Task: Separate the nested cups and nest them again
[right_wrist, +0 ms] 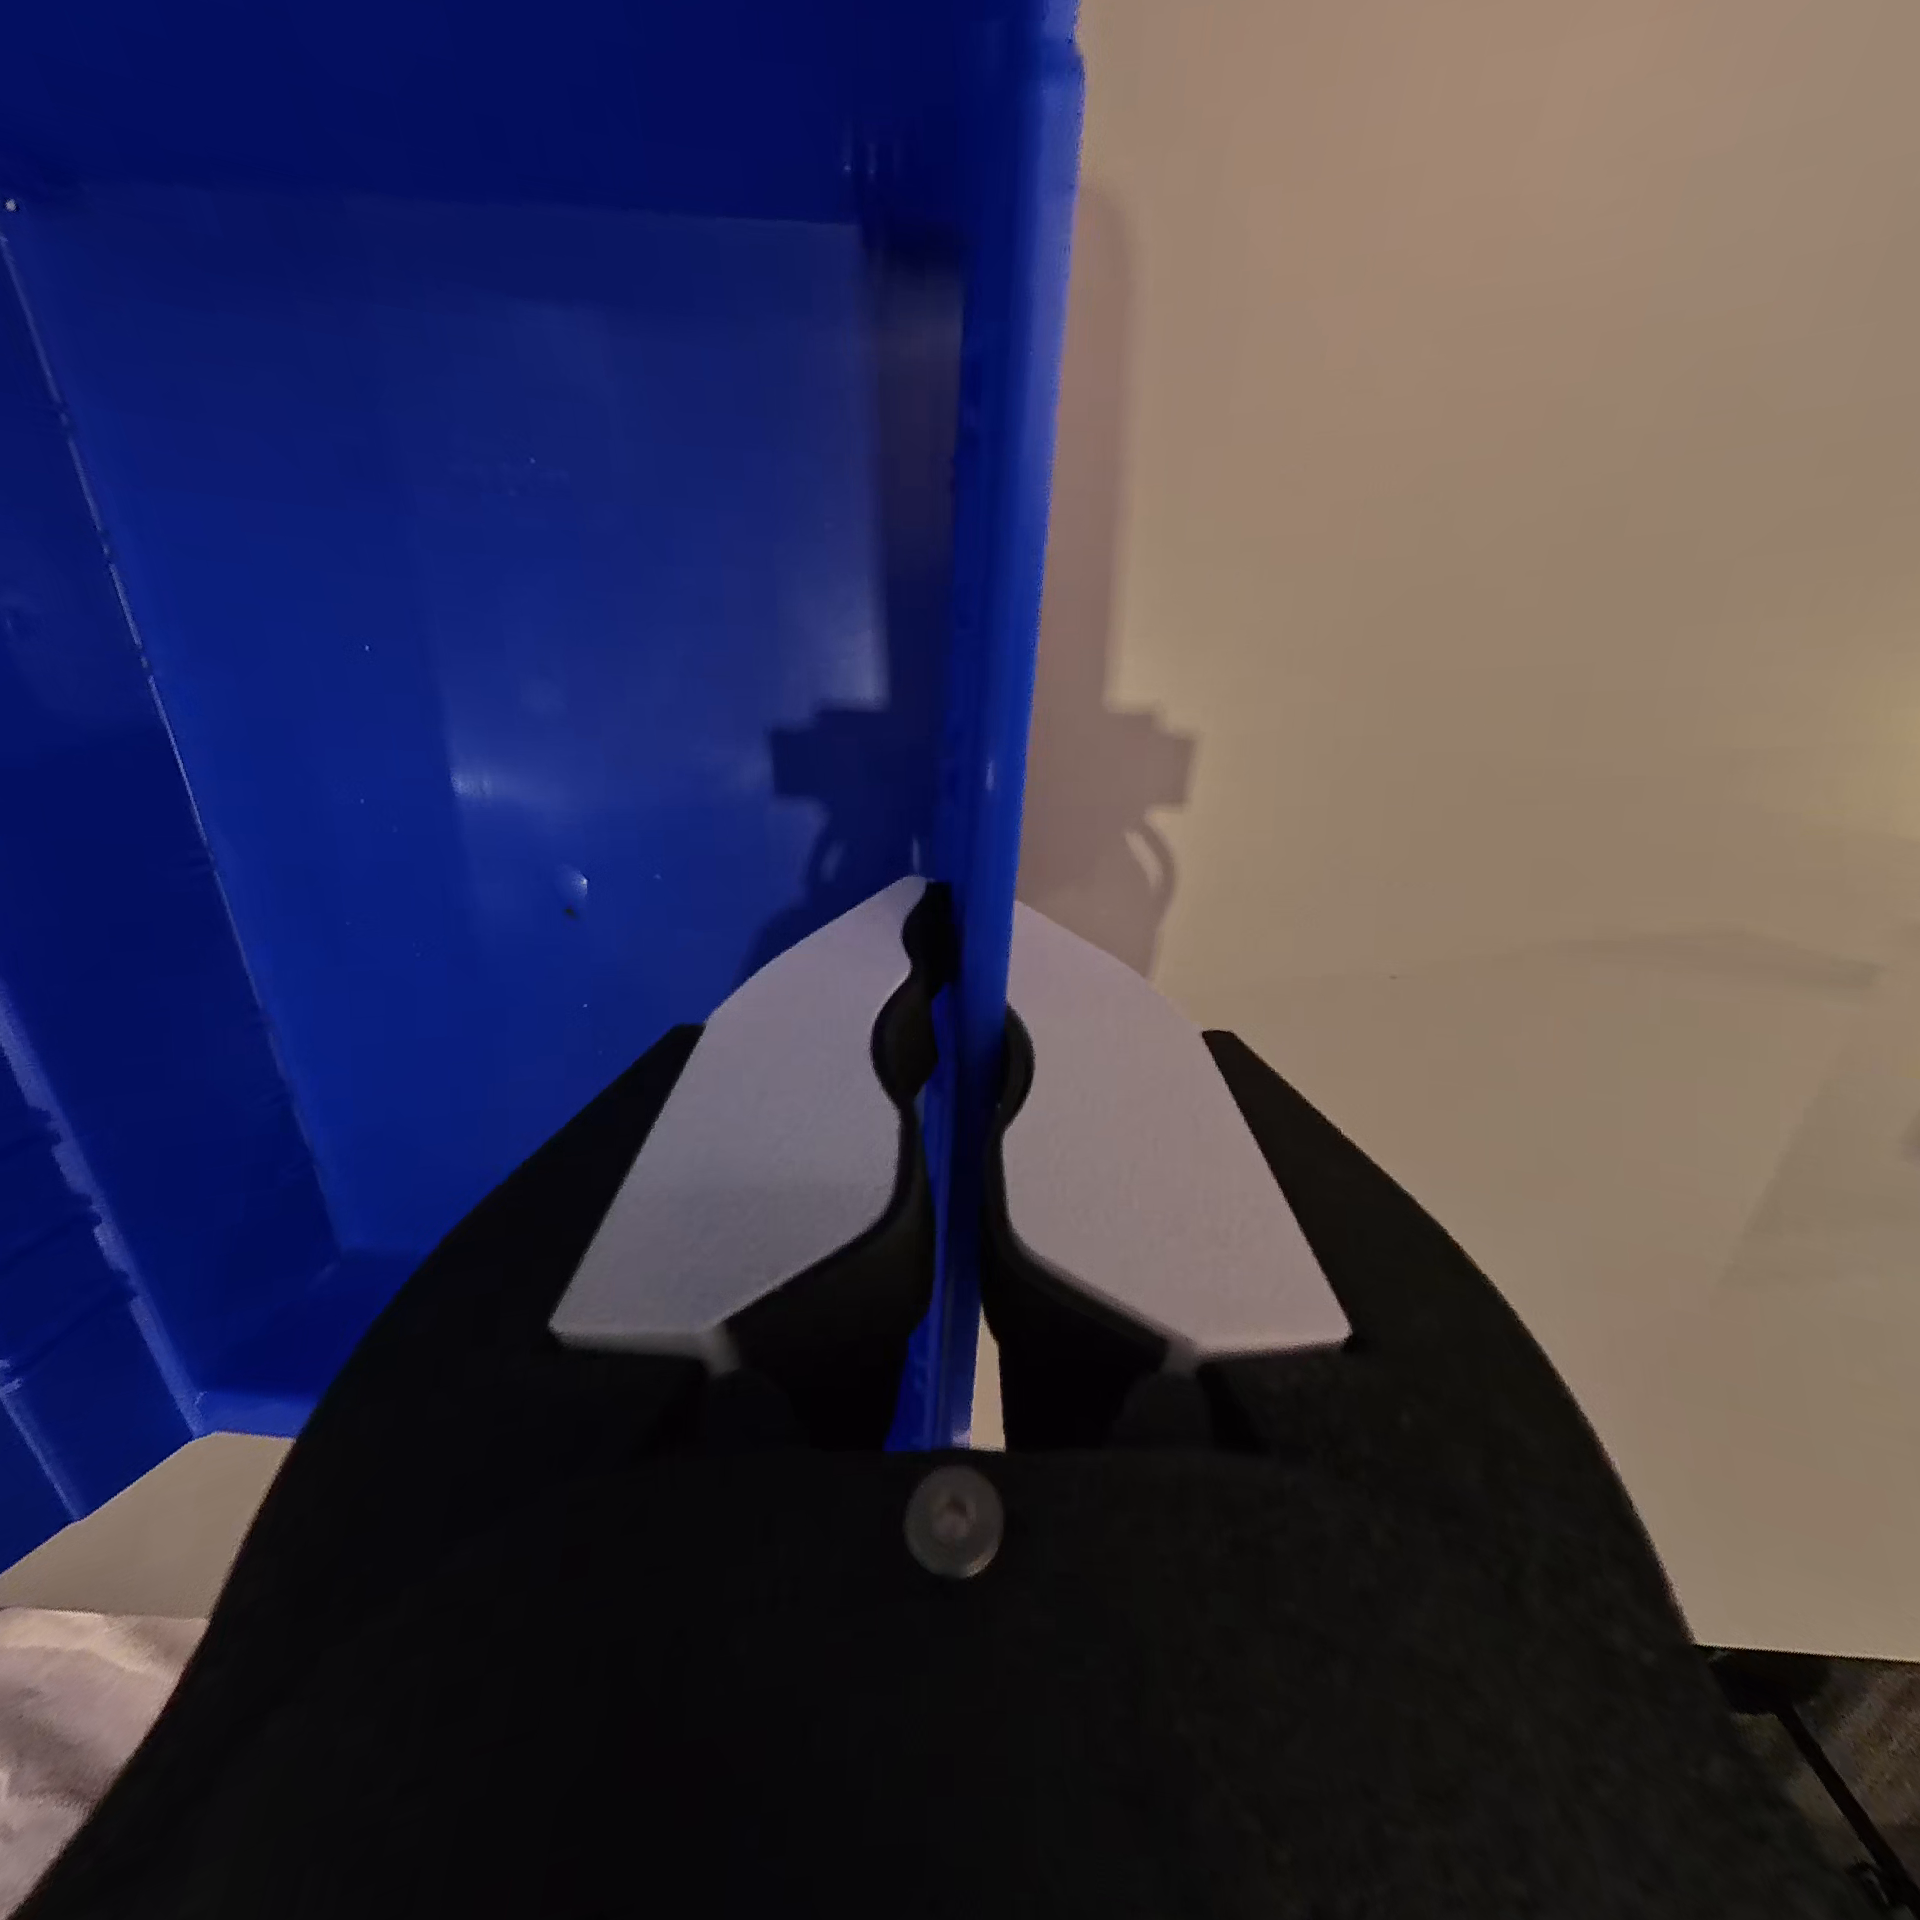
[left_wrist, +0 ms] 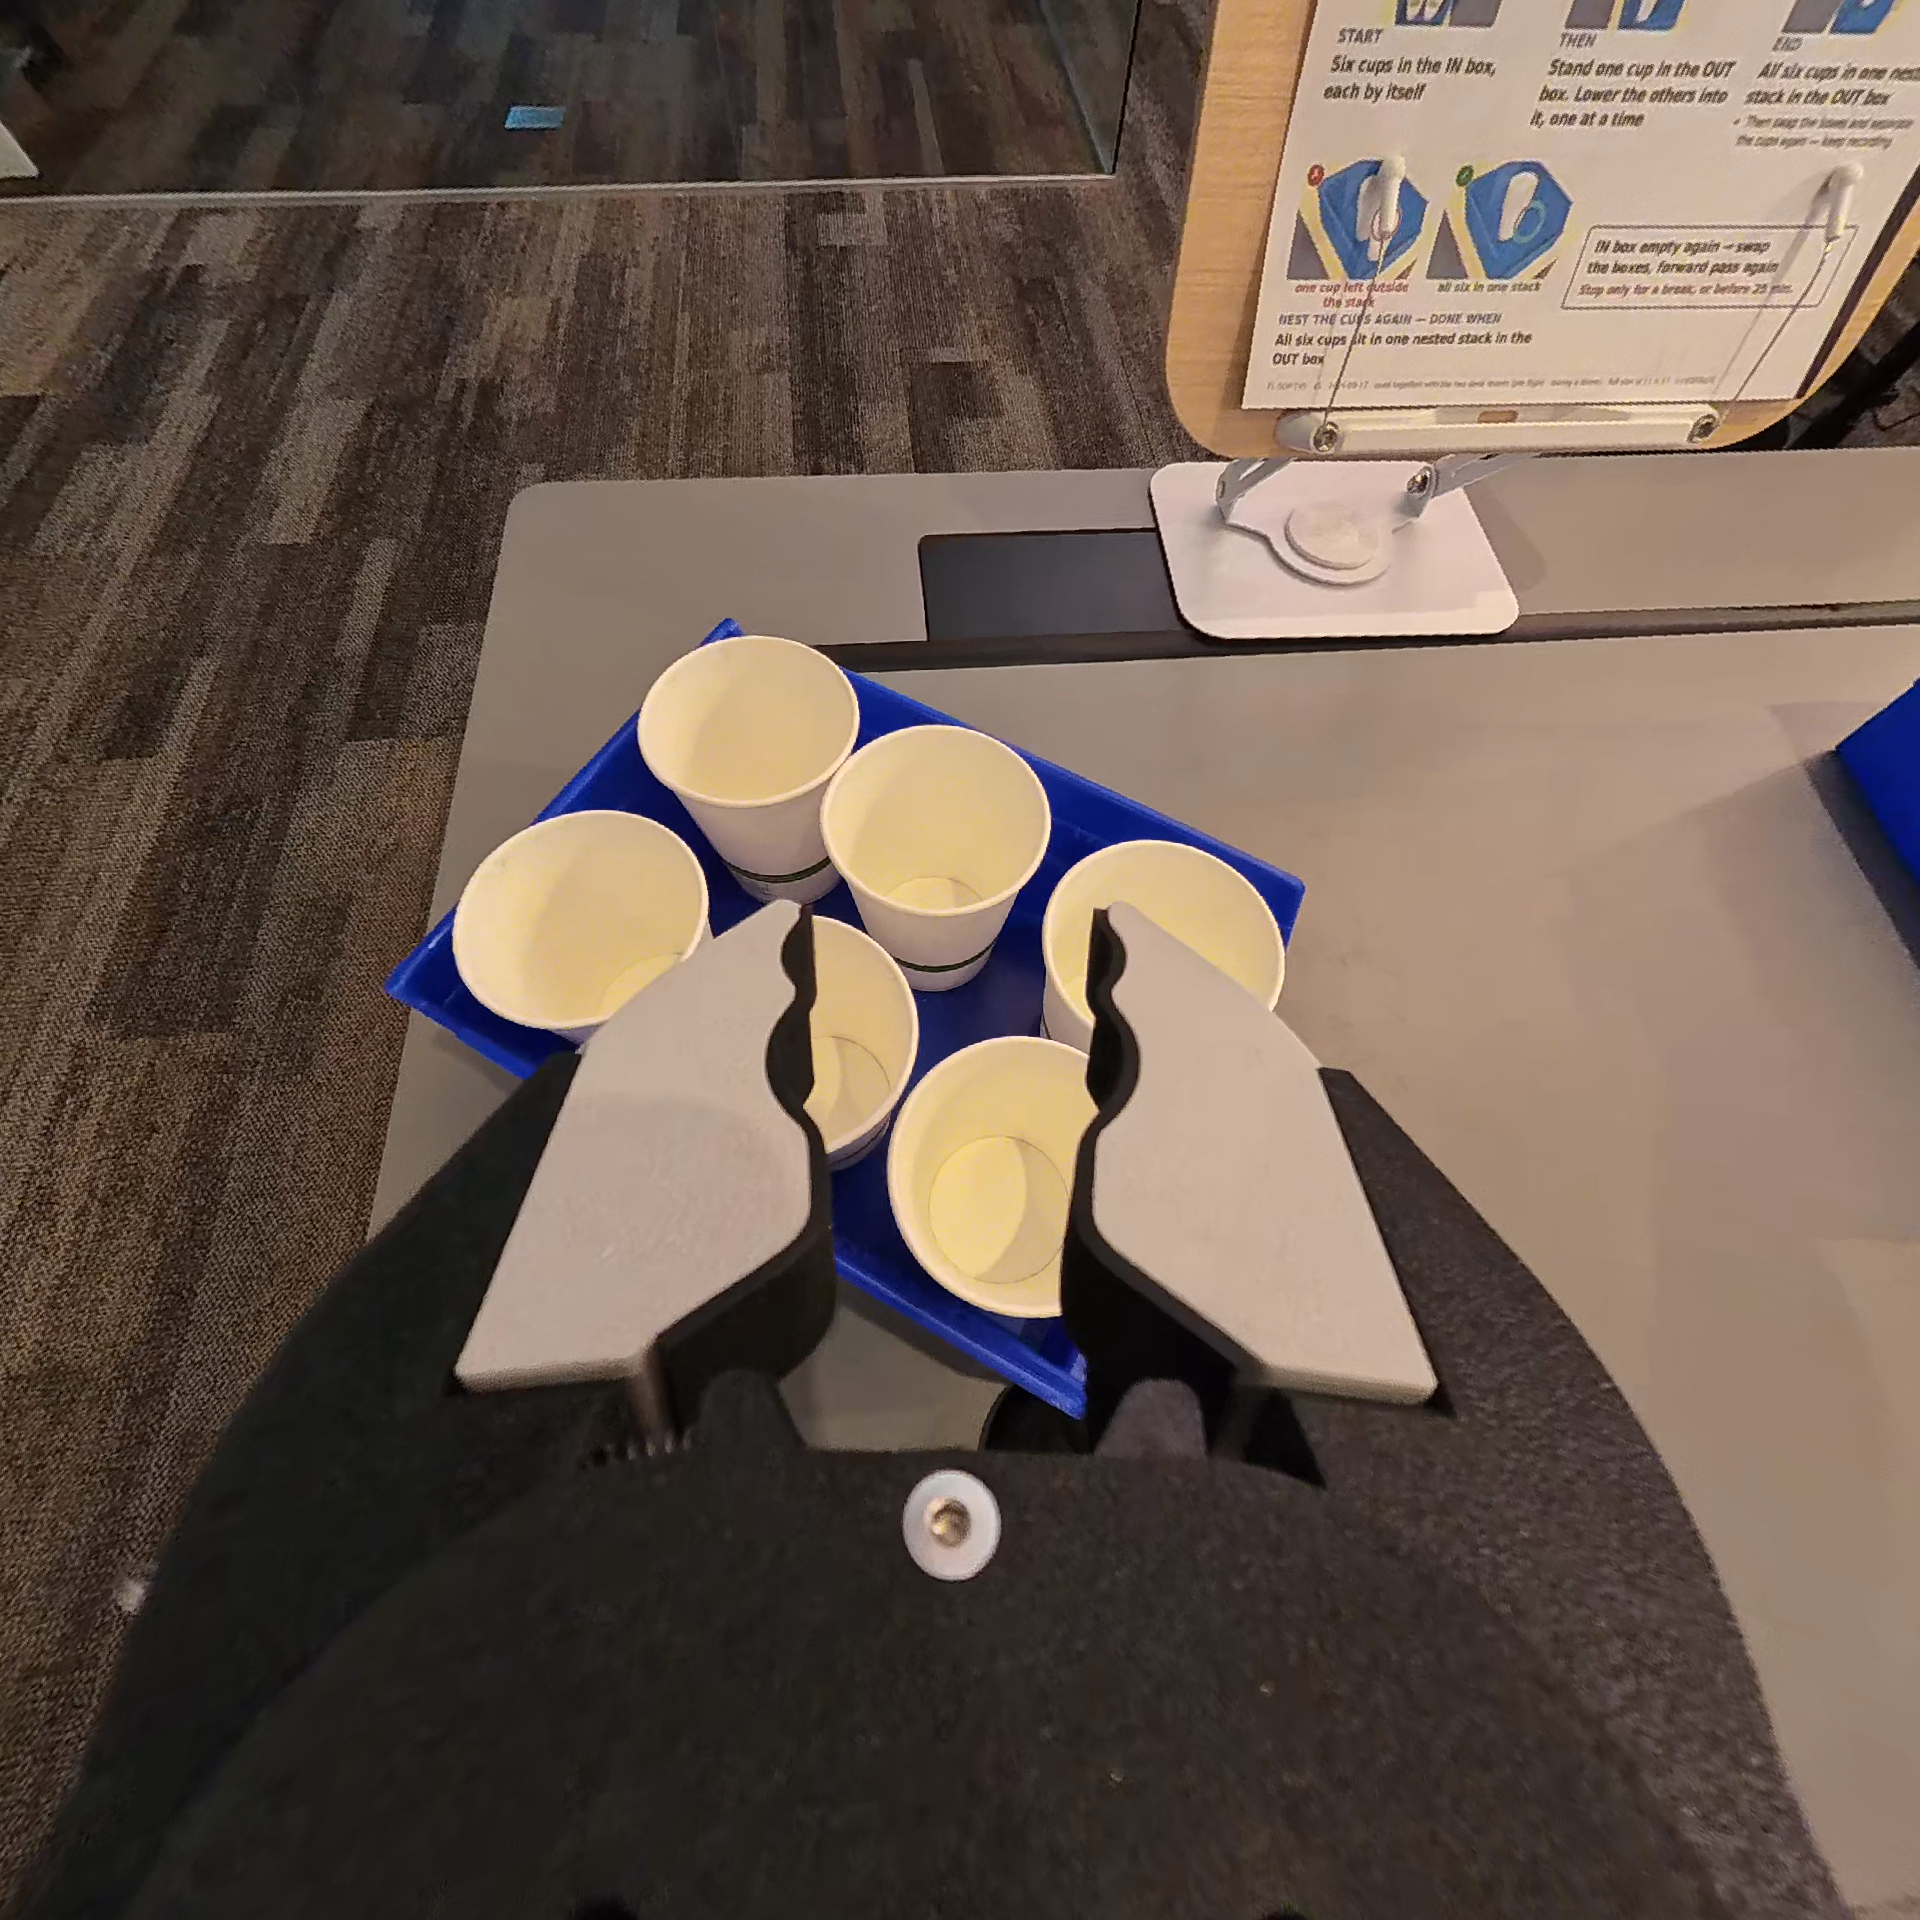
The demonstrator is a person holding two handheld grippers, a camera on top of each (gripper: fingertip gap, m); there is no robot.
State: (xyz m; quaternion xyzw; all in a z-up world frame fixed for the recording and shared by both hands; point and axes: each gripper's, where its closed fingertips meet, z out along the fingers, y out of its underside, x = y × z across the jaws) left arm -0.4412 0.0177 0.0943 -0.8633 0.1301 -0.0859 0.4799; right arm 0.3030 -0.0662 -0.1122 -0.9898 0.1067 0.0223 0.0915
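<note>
Several white paper cups stand upright and apart in a blue tray (left_wrist: 582,810) at the table's left edge, among them a back cup (left_wrist: 748,727), a middle cup (left_wrist: 935,831) and a near cup (left_wrist: 987,1174). My left gripper (left_wrist: 948,920) is open and empty, hovering above the near cups. My right gripper (right_wrist: 968,904) is shut on the right wall of a second blue tray (right_wrist: 1013,520). That tray's inside (right_wrist: 499,623) holds nothing that shows. Its corner also shows at the right edge of the left wrist view (left_wrist: 1886,769).
A grey table (left_wrist: 1455,987) carries both trays. A tan board with an instruction sheet (left_wrist: 1558,208) stands on a white base (left_wrist: 1340,551) at the back. A dark rectangle (left_wrist: 1039,582) lies beside the base. Carpet floor (left_wrist: 208,623) lies left of the table.
</note>
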